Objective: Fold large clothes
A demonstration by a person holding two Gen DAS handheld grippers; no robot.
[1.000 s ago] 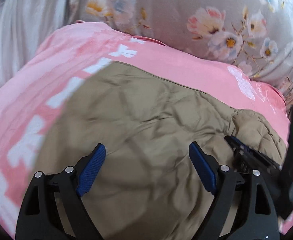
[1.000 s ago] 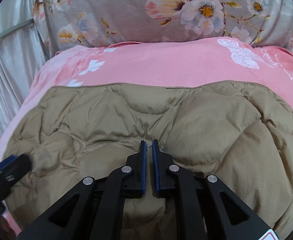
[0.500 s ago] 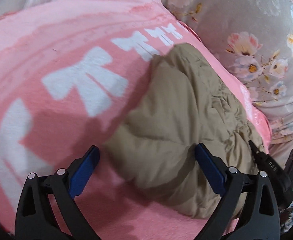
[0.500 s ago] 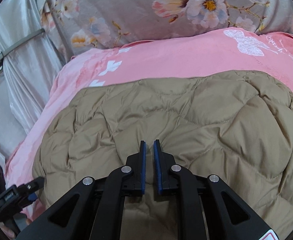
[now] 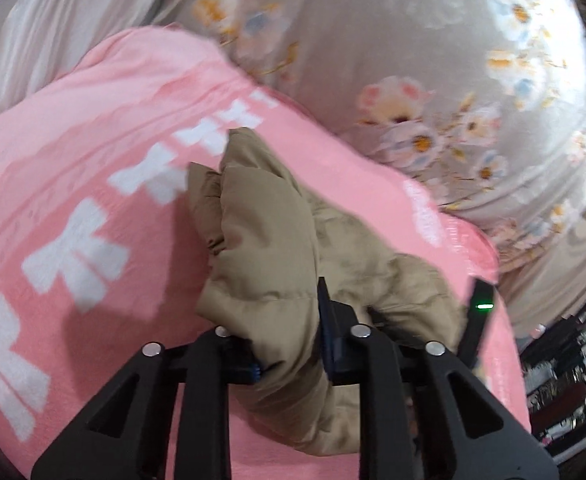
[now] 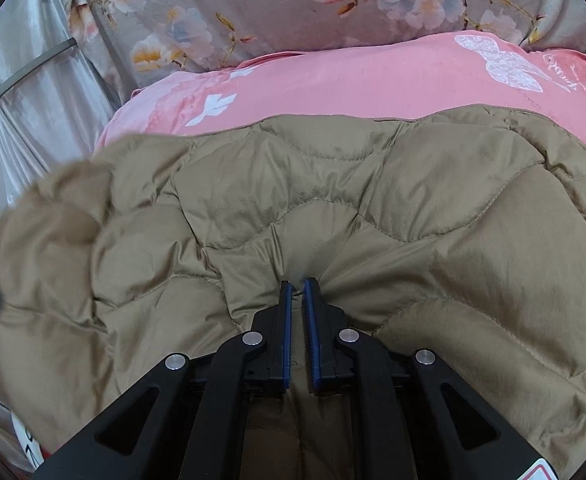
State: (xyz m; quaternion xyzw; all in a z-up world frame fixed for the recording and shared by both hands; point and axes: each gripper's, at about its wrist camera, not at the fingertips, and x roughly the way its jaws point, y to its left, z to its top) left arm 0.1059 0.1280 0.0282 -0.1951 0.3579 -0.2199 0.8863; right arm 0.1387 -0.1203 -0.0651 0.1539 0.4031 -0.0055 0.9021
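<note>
The tan quilted jacket [image 6: 333, 208] fills mid-frame on the pink blanket [image 6: 353, 80]. The left gripper [image 5: 285, 340] clamps a bunched edge; the right gripper [image 6: 297, 292] pinches a fold. Both should lift level, keeping the layers aligned.

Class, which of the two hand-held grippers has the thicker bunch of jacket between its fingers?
The left hand-held gripper: its fingers stand apart around a puffy fold of jacket. The right pinches thin fabric, nearly closed.
</note>
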